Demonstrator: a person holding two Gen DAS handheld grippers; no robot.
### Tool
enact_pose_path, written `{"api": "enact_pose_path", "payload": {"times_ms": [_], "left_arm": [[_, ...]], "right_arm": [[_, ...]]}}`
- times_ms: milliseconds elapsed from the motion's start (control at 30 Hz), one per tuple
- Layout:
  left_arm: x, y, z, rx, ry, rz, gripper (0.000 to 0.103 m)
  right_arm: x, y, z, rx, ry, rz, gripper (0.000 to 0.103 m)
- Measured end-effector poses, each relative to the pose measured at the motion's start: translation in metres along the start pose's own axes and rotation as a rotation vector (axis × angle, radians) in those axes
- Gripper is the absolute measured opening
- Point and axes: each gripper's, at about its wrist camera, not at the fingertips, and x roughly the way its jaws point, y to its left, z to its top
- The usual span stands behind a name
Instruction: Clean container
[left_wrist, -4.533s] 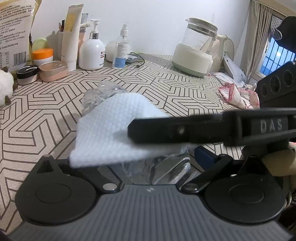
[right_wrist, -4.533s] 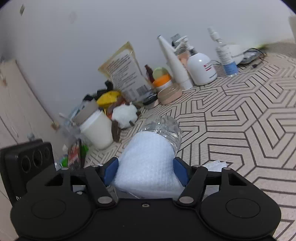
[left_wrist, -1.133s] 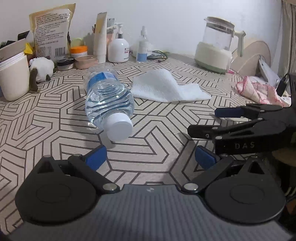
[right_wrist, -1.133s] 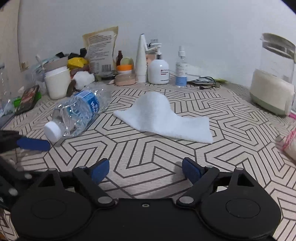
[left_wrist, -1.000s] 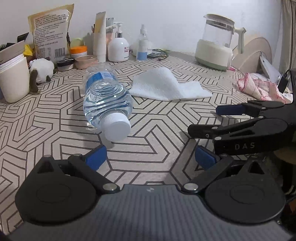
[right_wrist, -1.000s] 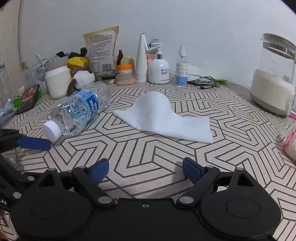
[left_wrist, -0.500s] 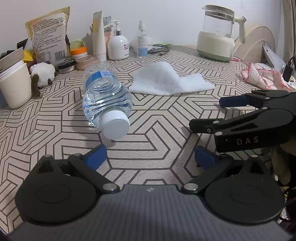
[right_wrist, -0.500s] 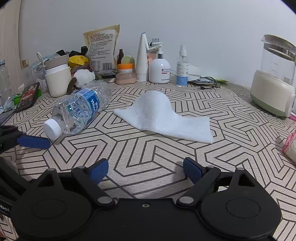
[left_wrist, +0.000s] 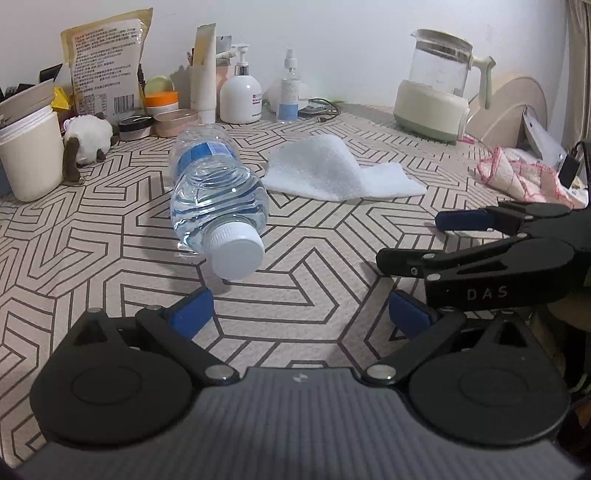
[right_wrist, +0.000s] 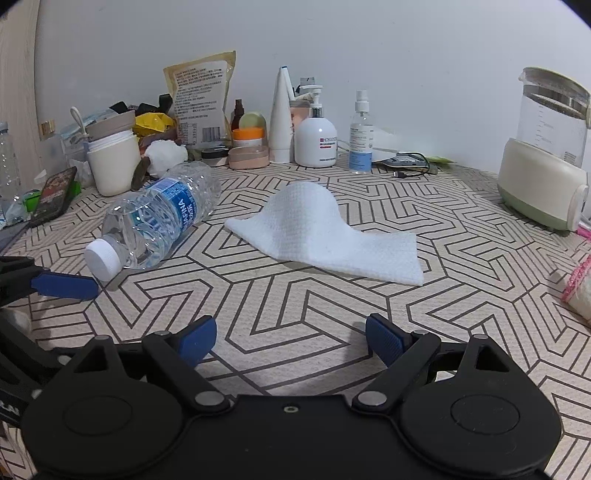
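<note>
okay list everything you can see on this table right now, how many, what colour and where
water bottle: 1, clear with blue label and white cap, lying on its side, left of centre
cloth: 1, white, humped, mid-table, apart from the bottle
kettle: 1, glass on a cream base, back right
pump bottle: 1, white, back row
spray bottle: 1, clear with blue label, back row
cup: 1, cream, back left
printed bag: 1, tan, against the wall
table: 1, beige with dark geometric lines
left gripper: 1, black with blue pads, open, empty
right gripper: 1, black with blue pads, open, empty
</note>
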Motion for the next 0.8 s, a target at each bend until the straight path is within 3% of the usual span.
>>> {"api": "enact_pose_path", "payload": {"times_ms": [800], "left_arm": [[0.004,-0.010,0.000,0.067,0.026,0.059,0.103]], "right_arm": [[-0.003,0.006,-0.002,0.002,-0.002,-0.013,0.091]]}}
